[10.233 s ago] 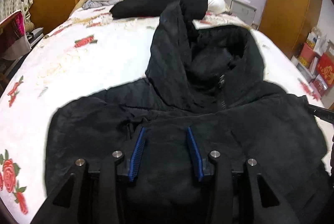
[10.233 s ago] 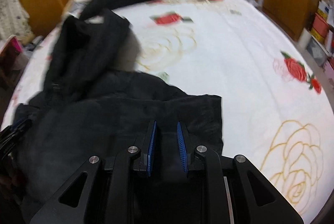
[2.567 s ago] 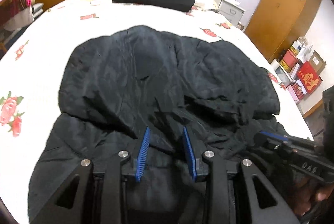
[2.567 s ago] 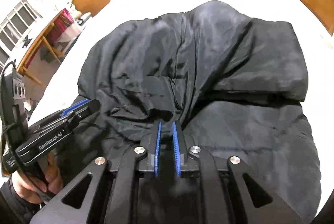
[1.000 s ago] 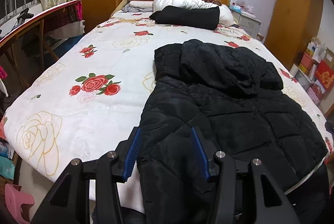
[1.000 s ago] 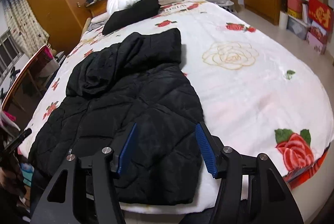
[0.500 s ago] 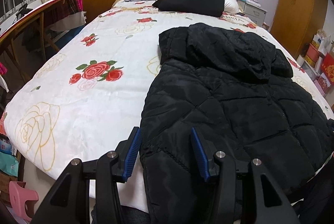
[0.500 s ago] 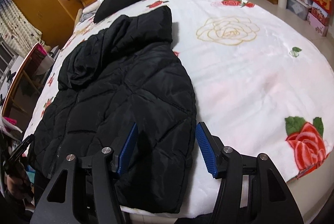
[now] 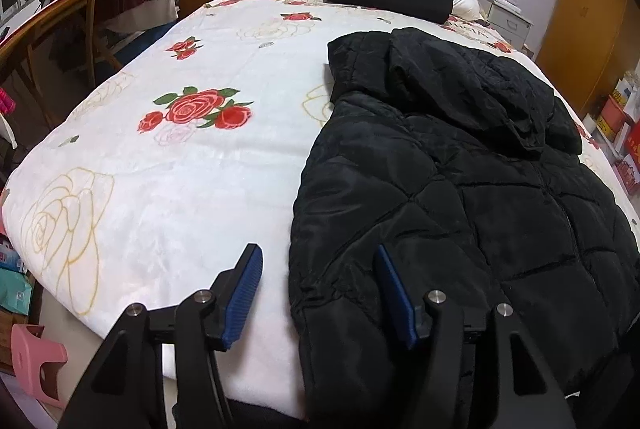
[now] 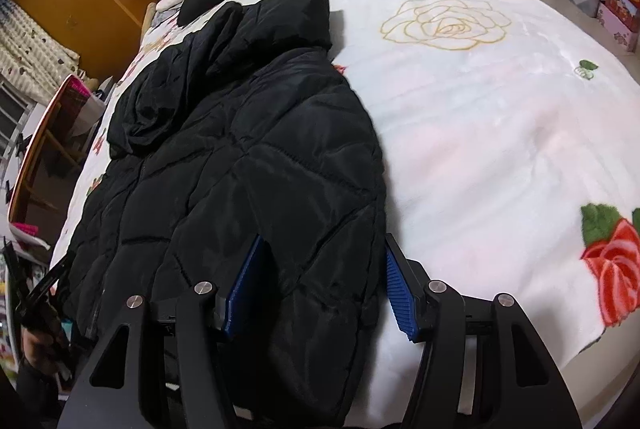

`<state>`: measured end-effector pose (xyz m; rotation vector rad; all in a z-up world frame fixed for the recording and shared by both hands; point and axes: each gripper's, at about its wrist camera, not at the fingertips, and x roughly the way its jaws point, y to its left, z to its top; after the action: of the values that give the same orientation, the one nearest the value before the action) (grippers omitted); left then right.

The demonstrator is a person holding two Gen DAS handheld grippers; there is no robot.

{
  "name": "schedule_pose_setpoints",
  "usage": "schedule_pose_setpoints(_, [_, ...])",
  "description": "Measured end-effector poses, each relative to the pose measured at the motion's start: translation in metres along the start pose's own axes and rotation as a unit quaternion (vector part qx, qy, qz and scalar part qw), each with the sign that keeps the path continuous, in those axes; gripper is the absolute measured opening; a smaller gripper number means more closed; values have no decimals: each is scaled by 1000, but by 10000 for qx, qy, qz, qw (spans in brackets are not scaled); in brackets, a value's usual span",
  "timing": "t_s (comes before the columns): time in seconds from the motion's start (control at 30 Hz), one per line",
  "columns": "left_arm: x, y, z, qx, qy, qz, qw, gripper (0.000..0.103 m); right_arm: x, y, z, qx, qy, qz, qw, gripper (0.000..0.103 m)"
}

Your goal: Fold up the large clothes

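Black jacket (image 9: 460,197) flat on the rose-print bedspread (image 9: 168,181), hem at the bed's foot.

Left gripper (image 9: 320,289), jaws just widened, straddles the jacket's left hem edge without pinching; right gripper (image 10: 320,281) stands spread across the jacket's right hem corner.

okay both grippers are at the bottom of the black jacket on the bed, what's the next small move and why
Probably close both on the hem corners. The left gripper and right gripper each stand open around an edge of the black jacket, its hem hanging off the bed, unfolded.
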<state>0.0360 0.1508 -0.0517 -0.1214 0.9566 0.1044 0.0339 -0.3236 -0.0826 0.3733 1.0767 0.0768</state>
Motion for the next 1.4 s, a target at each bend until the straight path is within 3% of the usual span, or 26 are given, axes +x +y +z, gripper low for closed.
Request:
schedule_pose_setpoints(0.57, [10,-3,-14,-62,560,-240,9981,63,-2,4,-14,-121,405,255,9988,59])
schedule_pose_setpoints(0.63, [11,-4,-14,-58,608,-284,9977,54,-3,6,-15,-161,439,218,9987,51])
schedule_pose_setpoints(0.7, [9,-7,-15,2,612,-359,9975,45,-4,6,-17,-88,476,313,9983,35])
schedule_pose_setpoints(0.83, [0,-14,-15,145,476,-368,9981,23,-12,7,-20,-53,386,476,9981,20])
schedule_pose_setpoints(0.93, [-12,-9,-12,-61,323,-523,9981,18,-23,7,-19,-9,227,618,9978,16])
schedule_pose_setpoints(1.13, [-31,7,0,-581,-32,-958,9937,15,-44,12,-9,-45,-108,902,9959,14])
schedule_pose_setpoints(1.4, [-55,5,29,-704,-563,-1293,9875,14,-58,21,8,-85,-599,1145,9916,14])
